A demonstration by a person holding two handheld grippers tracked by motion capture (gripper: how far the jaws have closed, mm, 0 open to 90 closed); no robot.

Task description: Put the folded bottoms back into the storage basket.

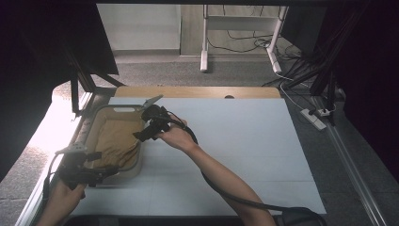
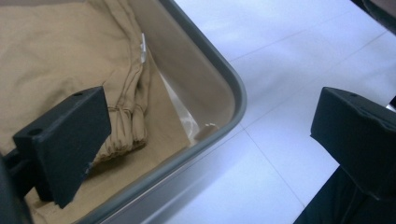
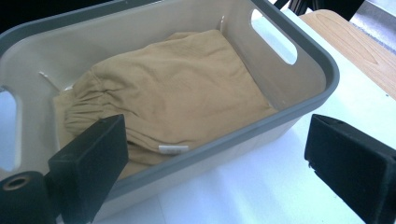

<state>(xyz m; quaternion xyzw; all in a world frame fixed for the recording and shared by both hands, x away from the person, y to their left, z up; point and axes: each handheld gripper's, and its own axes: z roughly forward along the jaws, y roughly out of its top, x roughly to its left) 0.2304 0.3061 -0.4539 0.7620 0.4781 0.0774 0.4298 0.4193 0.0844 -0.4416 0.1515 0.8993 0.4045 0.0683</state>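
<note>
A tan folded garment [image 1: 115, 139] [image 3: 168, 100] [image 2: 51, 60] lies inside a beige bin with a grey rim [image 1: 99, 114] [image 3: 299, 112] [image 2: 233, 93] at the table's left side. My right gripper [image 1: 145, 134] [image 3: 215, 158] hovers open over the bin's right rim, one jaw above the cloth and the other outside the bin. At the bin's near corner my left gripper [image 1: 106, 172] [image 2: 210, 140] is open too, straddling the rim, with one jaw over the garment's elastic cuff. Neither gripper holds anything.
A white mat [image 1: 235, 141] covers the table to the right of the bin, with a wooden strip [image 1: 197, 92] along the far edge. Cables and a metal stand [image 1: 240, 28] are on the floor beyond. A power strip [image 1: 314, 118] lies at the right.
</note>
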